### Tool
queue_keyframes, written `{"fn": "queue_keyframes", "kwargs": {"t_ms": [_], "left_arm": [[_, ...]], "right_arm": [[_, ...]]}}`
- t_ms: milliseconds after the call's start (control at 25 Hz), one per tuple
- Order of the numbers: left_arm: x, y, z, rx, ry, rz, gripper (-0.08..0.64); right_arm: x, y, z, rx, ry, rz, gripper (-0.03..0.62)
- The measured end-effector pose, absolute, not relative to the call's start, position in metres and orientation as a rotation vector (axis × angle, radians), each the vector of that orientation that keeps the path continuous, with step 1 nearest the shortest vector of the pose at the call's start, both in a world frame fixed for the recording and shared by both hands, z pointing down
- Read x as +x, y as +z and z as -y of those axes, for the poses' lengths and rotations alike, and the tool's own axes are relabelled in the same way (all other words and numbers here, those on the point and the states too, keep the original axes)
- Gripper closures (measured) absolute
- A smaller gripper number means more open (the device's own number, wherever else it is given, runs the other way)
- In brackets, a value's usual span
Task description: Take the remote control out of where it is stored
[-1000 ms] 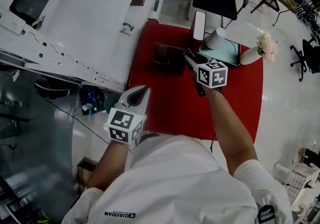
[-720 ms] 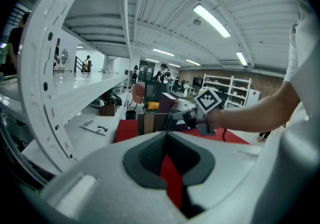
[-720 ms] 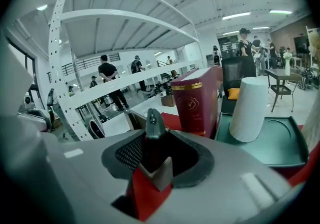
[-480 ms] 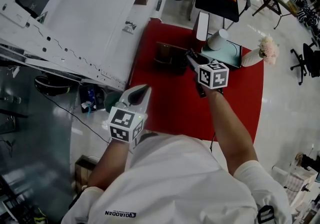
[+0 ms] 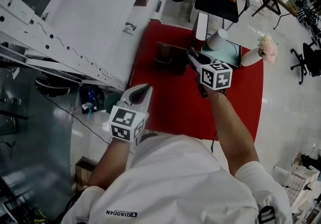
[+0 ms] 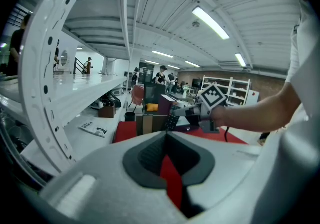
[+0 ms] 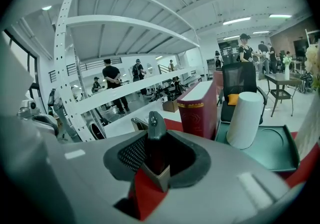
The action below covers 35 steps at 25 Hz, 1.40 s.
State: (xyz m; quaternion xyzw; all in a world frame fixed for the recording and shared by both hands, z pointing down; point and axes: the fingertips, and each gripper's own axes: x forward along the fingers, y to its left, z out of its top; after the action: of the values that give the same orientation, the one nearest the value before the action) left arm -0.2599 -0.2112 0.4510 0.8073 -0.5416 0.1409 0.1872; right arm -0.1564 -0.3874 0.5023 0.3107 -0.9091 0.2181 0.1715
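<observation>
A dark remote control stands upright between the pads of my right gripper, whose jaws have just been closing onto it. Its lower end sits in a brown holder. In the head view this right gripper reaches the right side of the brown holder on the red table. From the left gripper view the remote control slants up beside the holder. My left gripper hangs over the table's near left edge, open, with nothing in it.
A maroon book stands behind the holder, with a white cup on a teal tray to its right. A vase of flowers is at the far right. A white rack runs along the table's left.
The right gripper stays at the holder with only a slight shift. The left gripper has not moved.
</observation>
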Motion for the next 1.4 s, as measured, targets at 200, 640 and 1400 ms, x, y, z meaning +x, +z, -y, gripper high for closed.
{"fn": "queue_keyframes", "kwargs": {"t_ms": [200, 640, 1400], "left_arm": [[-0.255, 0.448, 0.21, 2.288, 0.393, 1.515, 0.558], [-0.24, 0.446, 0.208, 2.324, 0.398, 1.485, 0.558], [-0.194, 0.453, 0.215, 2.399, 0.469, 1.372, 0.558]], "right_arm": [[-0.15, 0.49, 0.384, 0.905, 0.625, 2.605, 0.485], [-0.132, 0.442, 0.378, 0.978, 0.668, 2.719, 0.486], [-0.026, 0.468, 0.356, 1.289, 0.942, 2.66, 0.486]]}}
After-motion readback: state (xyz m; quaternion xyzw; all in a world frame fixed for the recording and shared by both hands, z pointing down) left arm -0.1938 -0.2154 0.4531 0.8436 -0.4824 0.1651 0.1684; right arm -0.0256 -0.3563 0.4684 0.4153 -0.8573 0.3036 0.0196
